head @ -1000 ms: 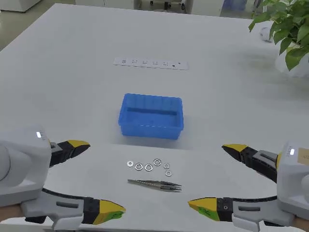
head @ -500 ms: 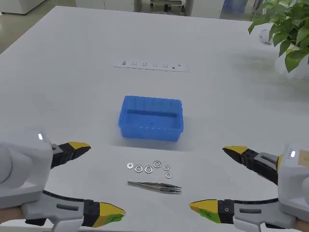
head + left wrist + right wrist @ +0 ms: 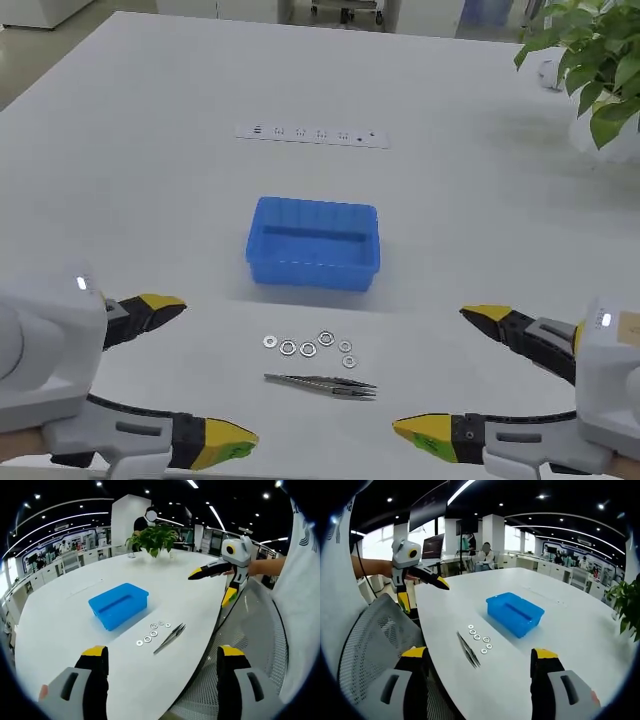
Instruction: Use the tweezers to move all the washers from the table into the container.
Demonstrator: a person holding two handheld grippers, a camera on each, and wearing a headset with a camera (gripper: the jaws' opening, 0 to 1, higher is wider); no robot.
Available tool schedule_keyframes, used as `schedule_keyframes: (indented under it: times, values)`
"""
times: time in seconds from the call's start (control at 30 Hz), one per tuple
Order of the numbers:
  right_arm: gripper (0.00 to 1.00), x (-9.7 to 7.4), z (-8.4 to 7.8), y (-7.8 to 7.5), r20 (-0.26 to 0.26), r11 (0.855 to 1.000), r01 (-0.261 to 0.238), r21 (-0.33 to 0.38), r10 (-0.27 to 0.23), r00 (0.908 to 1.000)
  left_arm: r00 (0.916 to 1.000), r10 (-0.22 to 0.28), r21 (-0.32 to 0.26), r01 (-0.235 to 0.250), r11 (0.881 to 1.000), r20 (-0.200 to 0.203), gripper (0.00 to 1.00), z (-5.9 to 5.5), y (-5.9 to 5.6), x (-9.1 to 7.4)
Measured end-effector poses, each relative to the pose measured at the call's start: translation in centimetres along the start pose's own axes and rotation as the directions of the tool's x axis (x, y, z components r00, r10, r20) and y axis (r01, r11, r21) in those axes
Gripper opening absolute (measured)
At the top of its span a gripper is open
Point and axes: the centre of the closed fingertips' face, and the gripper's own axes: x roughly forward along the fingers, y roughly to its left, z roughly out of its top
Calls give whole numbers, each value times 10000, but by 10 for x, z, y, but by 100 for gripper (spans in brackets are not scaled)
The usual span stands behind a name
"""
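Head view, table (image 3: 140,200): white, everything lies on it.
Left gripper (image 3: 220,368): jaws wide apart, holding nothing.
Right gripper (image 3: 428,370): jaws wide apart, holding nothing.
Washers (image 3: 310,345): loose cluster between bin and tweezers.
Tweezers (image 3: 320,383): flat, just beside washers, between the grippers.
Bin (image 3: 313,243): blue, beyond washers.

Left gripper (image 3: 220,368), right gripper (image 3: 428,370): chunky pale grey bodies, black jaws, yellow tips, bit of green on lower tips. Tiny white light on each. Thin black cable (image 3: 362,577). Person's white top (image 3: 300,590), dark print.
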Motion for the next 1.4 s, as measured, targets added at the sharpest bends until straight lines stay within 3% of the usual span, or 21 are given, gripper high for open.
schedule_keyframes:
  times: [0.13, 0.93, 1.23, 1.4]
  values:
    - [84, 1, 1, 1, 37, 10000, -18, 46, 18, 10000, 9999, -23, -21, 23, 10000, 137, 95, 3, 0, 0]
    - [83, 4, -7, -1, -286, 9999, -74, 137, 78, 9996, 9999, -154, -110, 155, 9998, 78, 93, -3, 3, 8]
    - [76, 7, -10, -4, -594, 10000, -59, -55, 56, 9982, 9993, -355, -276, 357, 9990, 90, 84, -9, -2, 16]
    - [72, 18, -13, -2, -861, 9993, -322, -189, 305, 9958, 9986, -493, -215, 498, 9985, 199, 77, -6, -1, 23]
